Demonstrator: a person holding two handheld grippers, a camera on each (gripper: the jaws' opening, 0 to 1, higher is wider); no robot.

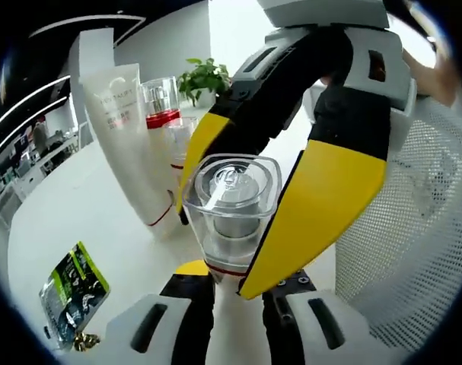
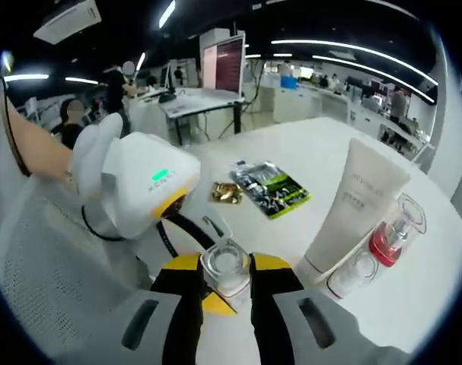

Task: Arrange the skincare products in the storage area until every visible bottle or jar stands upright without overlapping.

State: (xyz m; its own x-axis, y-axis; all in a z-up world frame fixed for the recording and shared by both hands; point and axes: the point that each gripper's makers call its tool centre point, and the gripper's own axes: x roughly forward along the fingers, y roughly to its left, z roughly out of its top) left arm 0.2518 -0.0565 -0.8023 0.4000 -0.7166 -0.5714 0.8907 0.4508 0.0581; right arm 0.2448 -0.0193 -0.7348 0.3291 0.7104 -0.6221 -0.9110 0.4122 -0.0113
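Right tool (image 2: 224,293): clamped on the clear jar (image 2: 224,272), keeping it upright.
Left tool (image 1: 238,304): cannot tell.
Tube (image 2: 352,213): two o'clock, standing on table (image 2: 307,152).

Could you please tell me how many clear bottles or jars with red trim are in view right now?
3: one bottle gripped between the right gripper's jaws, and a taller bottle and a small jar standing beside the white tube. Others may be hidden.
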